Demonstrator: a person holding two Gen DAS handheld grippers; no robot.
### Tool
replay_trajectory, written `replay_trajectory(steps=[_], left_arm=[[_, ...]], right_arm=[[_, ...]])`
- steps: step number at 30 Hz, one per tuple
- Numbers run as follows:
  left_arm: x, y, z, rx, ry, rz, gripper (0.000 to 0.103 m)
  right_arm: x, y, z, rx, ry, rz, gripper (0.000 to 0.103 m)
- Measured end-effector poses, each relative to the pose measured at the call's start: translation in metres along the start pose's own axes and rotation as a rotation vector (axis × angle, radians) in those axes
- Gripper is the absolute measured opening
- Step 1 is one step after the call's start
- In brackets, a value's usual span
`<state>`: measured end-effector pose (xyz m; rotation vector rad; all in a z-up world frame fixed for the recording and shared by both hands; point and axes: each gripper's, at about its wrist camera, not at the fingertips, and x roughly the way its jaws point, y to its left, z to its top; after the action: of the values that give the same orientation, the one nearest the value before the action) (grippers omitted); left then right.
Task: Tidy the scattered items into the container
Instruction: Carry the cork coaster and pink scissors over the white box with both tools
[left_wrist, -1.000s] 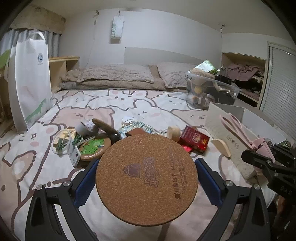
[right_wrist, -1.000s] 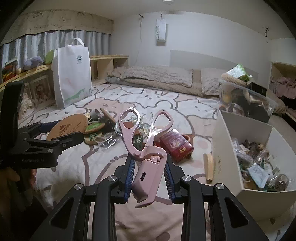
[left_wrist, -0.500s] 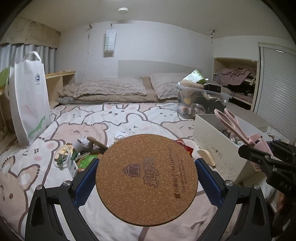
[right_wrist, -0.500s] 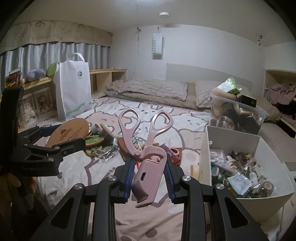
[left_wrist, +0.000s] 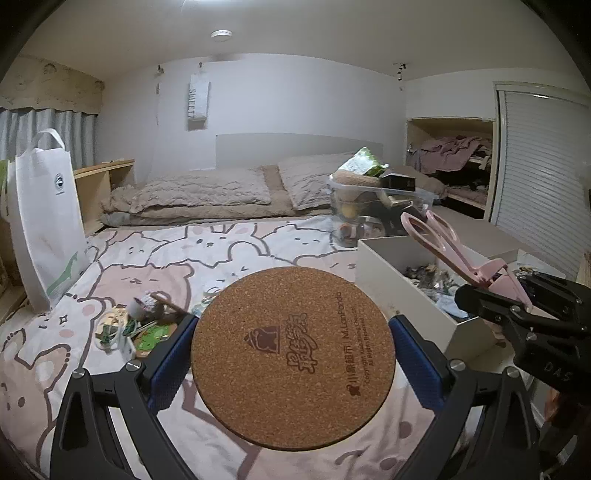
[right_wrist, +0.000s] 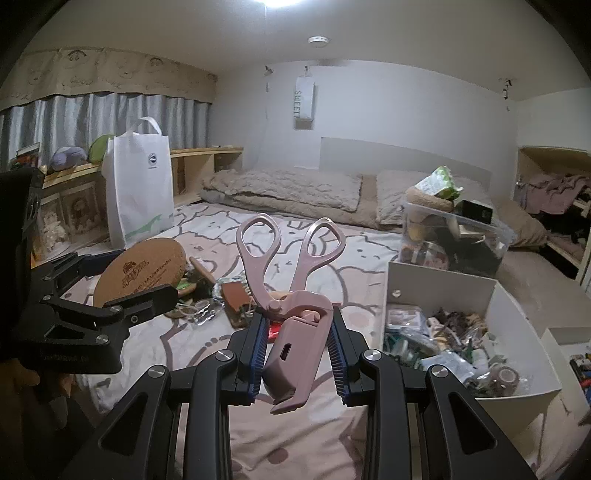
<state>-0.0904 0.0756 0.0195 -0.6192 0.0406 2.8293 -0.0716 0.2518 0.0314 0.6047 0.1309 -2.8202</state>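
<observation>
My left gripper (left_wrist: 293, 363) is shut on a round cork coaster (left_wrist: 293, 356) and holds it above the bed; it also shows in the right wrist view (right_wrist: 142, 271). My right gripper (right_wrist: 297, 347) is shut on pink scissors in a pink sheath (right_wrist: 293, 295), handles pointing up; they also show in the left wrist view (left_wrist: 454, 251). The white container (right_wrist: 439, 284), holding several small items, stands to the right of both grippers. Scattered items (right_wrist: 218, 291) lie on the bedsheet to the left of the container.
A clear plastic bin (right_wrist: 458, 236) full of things stands behind the white container. A white tote bag (right_wrist: 138, 181) stands at the bed's left. Pillows and a folded blanket (right_wrist: 288, 192) lie at the far end. A small white box (right_wrist: 569, 350) sits right of the container.
Both grippers have risen and tilted up with their loads. The white container now sits closer, and the scattered pile has dropped lower in both views.
</observation>
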Motion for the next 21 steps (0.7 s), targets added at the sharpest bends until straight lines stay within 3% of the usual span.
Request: replay_trajectory(steps=[21], left_arm=[[0.005, -0.078, 0.050, 0.071, -0.071, -0.148, 0.100]], right_arm=[[-0.040, -0.078, 0.042, 0.012, -0.028, -0.187, 0.032]])
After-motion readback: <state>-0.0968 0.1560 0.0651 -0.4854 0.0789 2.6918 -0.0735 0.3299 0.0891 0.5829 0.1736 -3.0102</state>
